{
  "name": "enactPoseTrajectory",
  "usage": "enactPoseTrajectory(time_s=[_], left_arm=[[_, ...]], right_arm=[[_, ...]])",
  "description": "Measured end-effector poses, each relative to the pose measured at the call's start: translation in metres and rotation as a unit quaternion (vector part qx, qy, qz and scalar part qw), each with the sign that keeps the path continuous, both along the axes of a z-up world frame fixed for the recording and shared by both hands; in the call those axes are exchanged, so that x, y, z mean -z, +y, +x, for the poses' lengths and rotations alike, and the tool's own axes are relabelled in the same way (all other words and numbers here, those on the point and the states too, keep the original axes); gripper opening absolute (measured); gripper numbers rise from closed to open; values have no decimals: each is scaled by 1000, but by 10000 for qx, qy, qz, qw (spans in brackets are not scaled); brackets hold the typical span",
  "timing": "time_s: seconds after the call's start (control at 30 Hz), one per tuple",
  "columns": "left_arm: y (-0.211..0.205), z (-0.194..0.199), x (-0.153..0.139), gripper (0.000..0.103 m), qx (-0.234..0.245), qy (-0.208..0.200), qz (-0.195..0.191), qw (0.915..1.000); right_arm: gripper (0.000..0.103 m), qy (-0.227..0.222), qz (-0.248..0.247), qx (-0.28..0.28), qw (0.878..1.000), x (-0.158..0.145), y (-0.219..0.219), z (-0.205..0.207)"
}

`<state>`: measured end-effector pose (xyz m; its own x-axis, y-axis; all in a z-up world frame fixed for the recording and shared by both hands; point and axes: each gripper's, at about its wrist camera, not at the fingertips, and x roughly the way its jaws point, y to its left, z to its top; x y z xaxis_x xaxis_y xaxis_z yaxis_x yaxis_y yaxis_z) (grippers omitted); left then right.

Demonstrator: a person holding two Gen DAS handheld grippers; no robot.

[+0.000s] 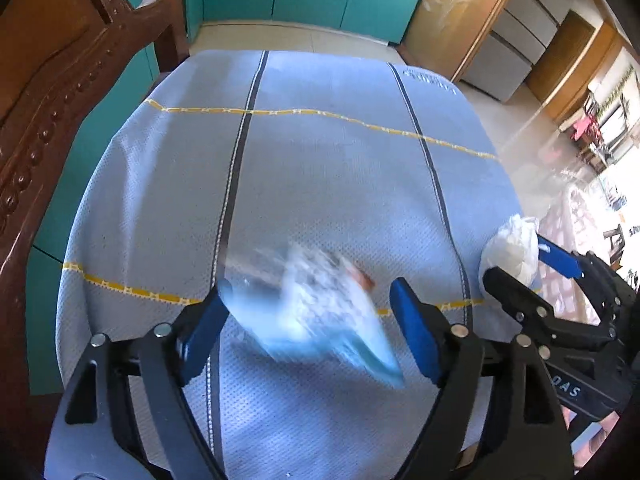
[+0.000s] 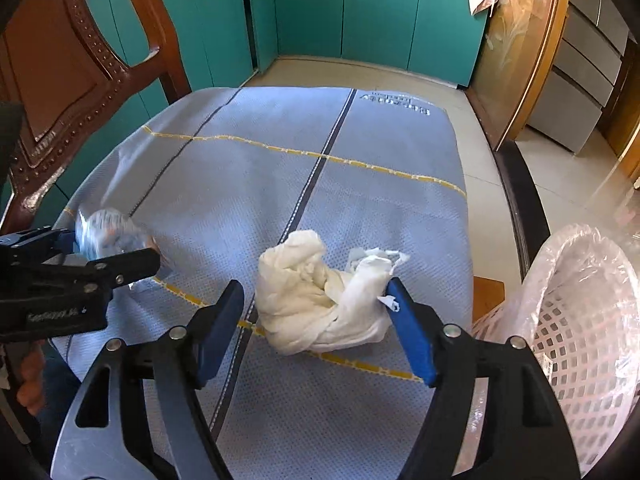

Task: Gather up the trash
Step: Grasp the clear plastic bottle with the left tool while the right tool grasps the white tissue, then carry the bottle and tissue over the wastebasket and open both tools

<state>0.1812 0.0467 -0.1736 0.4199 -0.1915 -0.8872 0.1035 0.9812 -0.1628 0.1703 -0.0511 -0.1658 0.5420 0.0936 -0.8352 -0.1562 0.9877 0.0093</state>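
Right wrist view | right tongs (image 2: 316, 322) open around white wad (image 2: 320, 304) | left tongs (image 1: 308, 322) open, blurry wrapper (image 1: 320, 304) between | basket (image 2: 580, 320) lower right | nothing binned yet

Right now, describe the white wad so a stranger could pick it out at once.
On the blue-grey cloth, near its right edge beside the lined basket, lies the crumpled white wad between the open right tongs. Unlike the clear wrapper leftward, it is opaque cream.

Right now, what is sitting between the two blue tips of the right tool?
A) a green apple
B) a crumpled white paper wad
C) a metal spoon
B: a crumpled white paper wad lies on the blue cloth between the open right tool's tips.
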Motion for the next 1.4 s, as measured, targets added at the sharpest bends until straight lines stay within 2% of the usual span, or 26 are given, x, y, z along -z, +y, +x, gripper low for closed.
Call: enactPoseTrajectory(time_s=[0.37,0.43,0.47,0.5,0.53,0.63,0.73,0.93,1.03,1.17,1.27,1.4], left_arm=[[2,-2,1,81,-107,-251,251,9993],[0,-1,2,65,-87,-306,353,9989],[-2,-2,1,65,-64,-357,403,9985],[-3,-3,0,61,-50,-416,430,9982],[-3,-4,-1,56,-39,-458,450,9979],[-3,-7,-8,49,-68,-604,486,9970],[-4,-14,-22,48,-129,-844,493,9951],[-11,-35,-68,47,-185,-1624,641,9845],[-15,-50,-94,47,-204,-2044,673,9764],[-20,-71,-129,47,-261,-2647,813,9606],[-21,-81,-143,47,-307,-2810,872,9553],[-16,-87,-145,48,-396,-2771,839,9564]], right_arm=[[74,-264,-136,214,9993,4,-1,6],[74,-226,-196,177,9994,10,2,8],[68,-234,-183,171,9994,12,2,8],[54,-224,-159,150,9995,13,3,7],[53,-205,-142,132,9996,14,4,6],[45,-276,-106,109,9995,10,4,2],[43,-378,-17,121,9992,-1,2,-4],[43,-966,-110,165,9951,-41,1,-21],[43,-1269,-133,157,9917,-63,2,-32],[43,-1647,-121,128,9862,-92,1,-46],[43,-1711,-13,70,9852,-103,2,-52],[43,-1659,8,18,9861,-101,7,-56]])
